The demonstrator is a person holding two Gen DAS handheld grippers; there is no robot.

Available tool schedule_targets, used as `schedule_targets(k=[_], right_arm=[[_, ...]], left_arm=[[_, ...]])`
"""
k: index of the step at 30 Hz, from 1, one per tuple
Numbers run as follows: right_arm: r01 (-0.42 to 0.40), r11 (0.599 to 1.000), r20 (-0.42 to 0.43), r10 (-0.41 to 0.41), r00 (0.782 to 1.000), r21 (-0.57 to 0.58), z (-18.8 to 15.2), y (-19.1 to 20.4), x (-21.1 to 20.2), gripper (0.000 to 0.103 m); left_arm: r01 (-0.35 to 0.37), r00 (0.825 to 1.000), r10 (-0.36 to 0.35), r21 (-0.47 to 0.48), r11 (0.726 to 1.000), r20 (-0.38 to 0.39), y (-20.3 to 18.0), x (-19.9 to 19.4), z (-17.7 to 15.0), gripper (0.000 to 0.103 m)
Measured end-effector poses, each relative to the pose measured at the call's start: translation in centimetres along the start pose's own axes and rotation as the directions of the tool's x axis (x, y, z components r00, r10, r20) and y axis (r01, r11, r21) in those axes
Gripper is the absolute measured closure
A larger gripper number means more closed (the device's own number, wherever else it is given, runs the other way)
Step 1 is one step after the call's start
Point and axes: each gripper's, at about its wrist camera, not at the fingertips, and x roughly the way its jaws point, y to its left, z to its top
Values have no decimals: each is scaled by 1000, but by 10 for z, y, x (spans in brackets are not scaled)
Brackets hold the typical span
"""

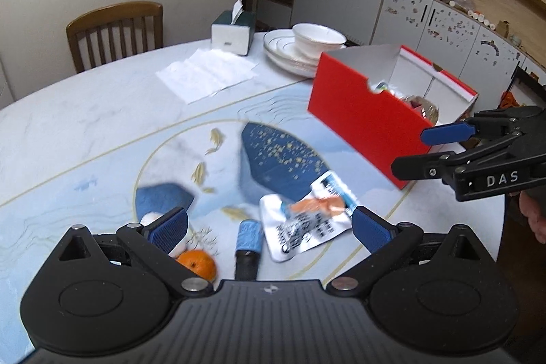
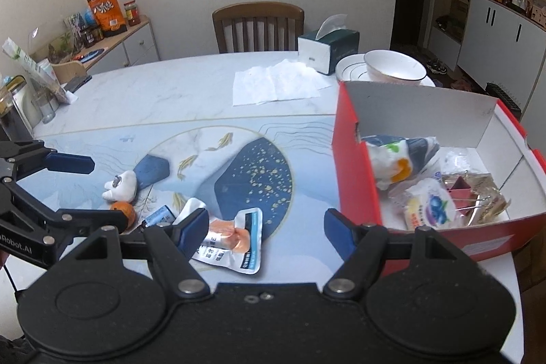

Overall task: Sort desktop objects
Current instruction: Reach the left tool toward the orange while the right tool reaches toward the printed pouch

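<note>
Holding snack packets, binder clip: red box; both grippers' jaws apart.

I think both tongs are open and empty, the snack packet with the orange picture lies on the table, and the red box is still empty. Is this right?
Not quite. The red box is not empty: the right wrist view shows several packets and a pink binder clip inside. The rest holds: left tongs and right tongs are open and empty, and the snack packet lies on the table.
</note>
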Motion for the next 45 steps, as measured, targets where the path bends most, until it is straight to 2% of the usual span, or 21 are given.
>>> schedule_targets(k=[10,27,36,40,45], right_arm=[[0,1000,-31,-1,1000,-25,-2,20,17,29],[15,998,-100,-22,995,-66,-4,32,58,29],[-22,992,-135,4,991,-127,-1,32,70,29],[-10,992,-153,-10,988,-126,-2,27,80,29],[4,994,-158,-22,987,-112,1,18,92,29]], left_arm=[[-43,999,42,-12,999,-30,21,8,-21,0],[-122,991,115,-88,989,-73,65,25,-37,1],[-95,992,87,-93,991,-86,63,31,-35,13],[-81,993,71,-105,991,-97,62,34,-35,26],[-68,992,56,-115,991,-110,63,39,-34,35]])
